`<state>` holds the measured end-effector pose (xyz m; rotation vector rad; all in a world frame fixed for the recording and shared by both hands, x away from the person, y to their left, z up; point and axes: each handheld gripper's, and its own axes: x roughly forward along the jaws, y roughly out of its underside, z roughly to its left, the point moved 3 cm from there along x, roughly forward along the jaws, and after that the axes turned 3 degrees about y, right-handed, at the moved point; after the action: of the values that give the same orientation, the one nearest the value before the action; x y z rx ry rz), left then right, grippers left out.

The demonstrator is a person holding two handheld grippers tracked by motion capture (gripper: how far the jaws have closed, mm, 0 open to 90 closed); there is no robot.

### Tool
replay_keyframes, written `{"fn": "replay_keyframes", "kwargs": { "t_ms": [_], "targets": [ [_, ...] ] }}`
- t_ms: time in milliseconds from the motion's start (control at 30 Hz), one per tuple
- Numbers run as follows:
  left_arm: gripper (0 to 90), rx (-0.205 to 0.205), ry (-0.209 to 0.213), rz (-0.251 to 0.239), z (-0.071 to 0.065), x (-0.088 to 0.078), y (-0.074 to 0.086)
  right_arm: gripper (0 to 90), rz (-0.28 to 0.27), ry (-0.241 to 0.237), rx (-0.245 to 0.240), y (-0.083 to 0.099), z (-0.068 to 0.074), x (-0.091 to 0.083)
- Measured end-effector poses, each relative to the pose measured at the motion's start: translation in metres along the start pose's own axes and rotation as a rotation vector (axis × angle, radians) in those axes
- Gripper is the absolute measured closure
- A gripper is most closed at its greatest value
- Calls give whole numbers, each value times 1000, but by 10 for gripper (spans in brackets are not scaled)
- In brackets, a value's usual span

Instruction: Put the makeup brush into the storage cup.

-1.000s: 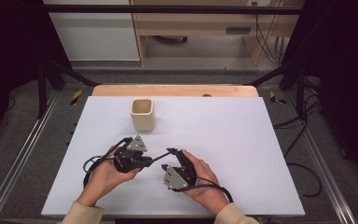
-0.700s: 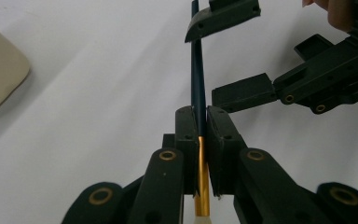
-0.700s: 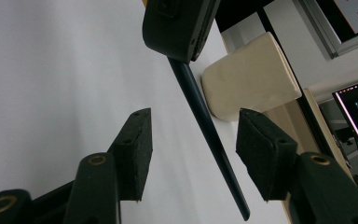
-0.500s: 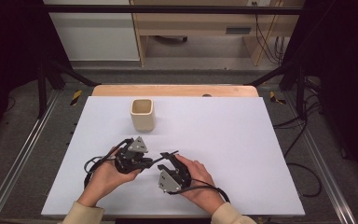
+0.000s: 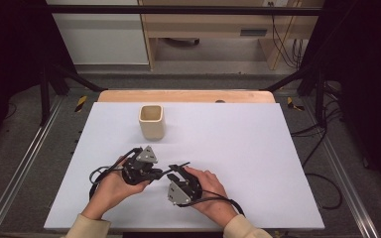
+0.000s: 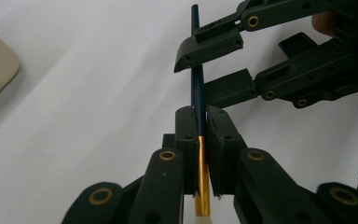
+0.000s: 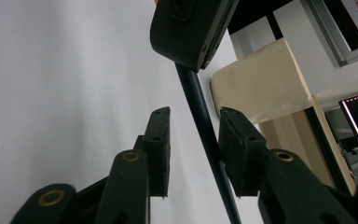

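Observation:
A thin paintbrush [image 6: 196,70] with a dark blue handle, a gold ferrule and a pale tip is clamped in my left gripper [image 6: 200,126], whose pads press just above the ferrule. In the high view the left gripper [image 5: 155,173] sits at the table's near edge, pointing right at my right gripper [image 5: 178,167]. The right gripper's [image 7: 193,126] jaws have just been closing and straddle the brush handle [image 7: 205,126]. The handle lies near one pad, with a gap to the other. The left gripper view shows the right gripper's jaws either side of the handle's far end.
A cream square cup [image 5: 152,121] stands upright behind the hands, left of centre; it also shows as the cup [image 7: 261,88] beyond the jaws. The white tabletop [image 5: 248,148] has free room to the right. A wooden strip edges the far side.
The right gripper has edged left toward the left gripper and its jaws have narrowed around the brush handle. The left hand and the brush have stayed put.

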<state>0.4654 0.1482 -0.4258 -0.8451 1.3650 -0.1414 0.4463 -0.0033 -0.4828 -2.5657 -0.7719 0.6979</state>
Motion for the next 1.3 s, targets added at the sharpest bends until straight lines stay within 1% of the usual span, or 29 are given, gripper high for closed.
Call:
{"fn": "replay_keyframes", "kwargs": {
  "t_ms": [67, 100, 133, 167, 200, 233, 267, 333, 367, 433, 467, 500, 567, 667, 733, 800, 833, 867, 900, 933, 967, 1033, 1067, 1100, 1133, 1167, 1200, 1267, 1300],
  "targets": [
    [833, 4, 2, 3, 0, 0, 0, 675, -5, -1, 7, 0, 1, 0],
    [832, 4, 7, 5, -1, 1, 0, 686, -7, -2, -2, 0, 1, 0],
    [832, 13, 14, 13, 0, 0, 0, 691, -5, -4, 9, -1, 2, 0],
    [832, 13, 17, 15, -1, 1, 0, 697, -13, -7, 4, -1, 1, 0],
    [832, 16, 18, 18, -1, 1, 1, 708, -11, -10, -15, -1, 1, -1],
    [832, 19, 21, 25, -1, 1, 1, 722, -9, -14, -1, -1, 2, -1],
    [832, 18, 22, 26, -2, 1, 1, 733, -11, -18, -13, -1, 2, -1],
    [832, 20, 23, 28, -2, 2, 1, 757, -15, -24, -14, -1, 3, -1],
    [832, 12, 24, 21, -2, 3, 1, 770, -11, -29, -23, -1, 2, -1],
    [832, 21, 27, 34, -2, 3, 2, 785, -9, -33, -25, 0, 3, -1],
    [832, 21, 27, 32, -2, 3, 2, 790, -7, -36, -26, 0, 3, -1],
    [832, 21, 29, 32, -2, 3, 2, 796, -6, -42, -18, 0, 4, -1],
    [832, 24, 31, 34, -2, 4, 2, 809, -6, -46, -40, 0, 4, -1],
    [832, 21, 34, 32, -3, 3, 2, 824, -4, -56, -44, 0, 6, -1],
    [832, 16, 35, 11, -4, 3, 1, 836, 0, -66, -54, 0, 7, -1],
    [831, 24, 35, 8, -4, 2, 1, 837, 0, -67, -53, 0, 7, -1],
    [829, 24, 34, -8, -3, 1, 0, 837, -3, -69, -51, 0, 7, -1],
    [785, 19, 23, -41, -2, -2, -1, 837, -1, -70, -50, 1, 6, -1],
    [723, 29, 13, -60, -1, -5, -2, 837, 7, -71, -52, 2, 5, -1],
    [693, 25, 6, -92, -1, -9, -3, 838, 8, -68, -47, 2, 5, -1],
    [645, 23, -4, -128, 0, -13, -5, 837, 15, -72, -50, 4, 4, -1],
    [550, 28, -40, -208, 0, -21, -8, 837, 24, -68, -34, 6, 3, -2],
    [543, 46, -59, -229, 1, -26, -9, 837, 27, -63, -35, 7, 2, -2],
    [534, 48, -70, -241, 1, -28, -9, 837, 26, -62, -23, 8, 1, -2],
    [513, 51, -89, -260, 2, -31, -9, 837, 31, -61, -27, 8, 0, -2],
    [481, 48, -96, -275, 3, -32, -9, 837, 32, -64, -17, 9, 0, -2],
    [460, 48, -110, -290, 4, -34, -8, 837, 38, -62, -20, 10, -1, -2],
    [393, 46, -137, -312, 7, -37, -7, 836, 38, -57, -3, 12, -2, -2],
    [338, 45, -154, -319, 8, -39, -6, 836, 36, -60, -2, 12, -3, -2]
  ]
}}
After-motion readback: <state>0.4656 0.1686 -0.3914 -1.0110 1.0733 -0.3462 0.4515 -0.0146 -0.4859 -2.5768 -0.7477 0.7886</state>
